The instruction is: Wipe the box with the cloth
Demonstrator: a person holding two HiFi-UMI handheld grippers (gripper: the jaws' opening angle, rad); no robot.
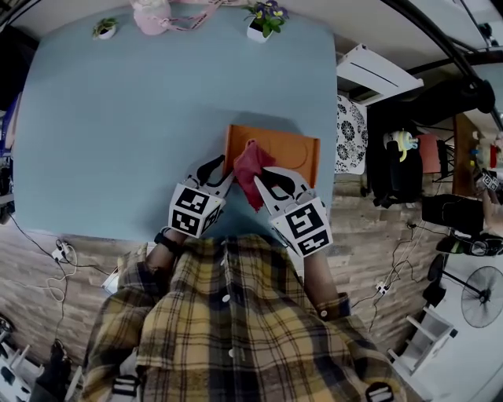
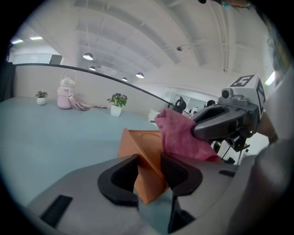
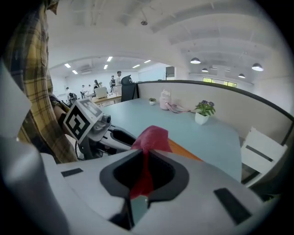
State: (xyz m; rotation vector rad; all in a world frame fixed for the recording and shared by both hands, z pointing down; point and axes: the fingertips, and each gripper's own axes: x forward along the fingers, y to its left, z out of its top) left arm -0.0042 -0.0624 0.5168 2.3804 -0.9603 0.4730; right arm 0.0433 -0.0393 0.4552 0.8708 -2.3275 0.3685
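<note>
Fingers tight on box, cloth

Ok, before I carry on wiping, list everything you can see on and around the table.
table: one, light blue, upper head view
box: one, orange, flat, near table edge
cloth: one, dark pink, over the box's left part
small plant: one, white pot, far left
flowering plant: one, purple, white pot, far edge
bottle: one, pink with strap, between the plants
chair: one, white, right of table
fan: one, floor, right
shirt: yellow plaid, the person's
left gripper: grey, fingers on box corner
right gripper: grey, fingers on cloth
</note>
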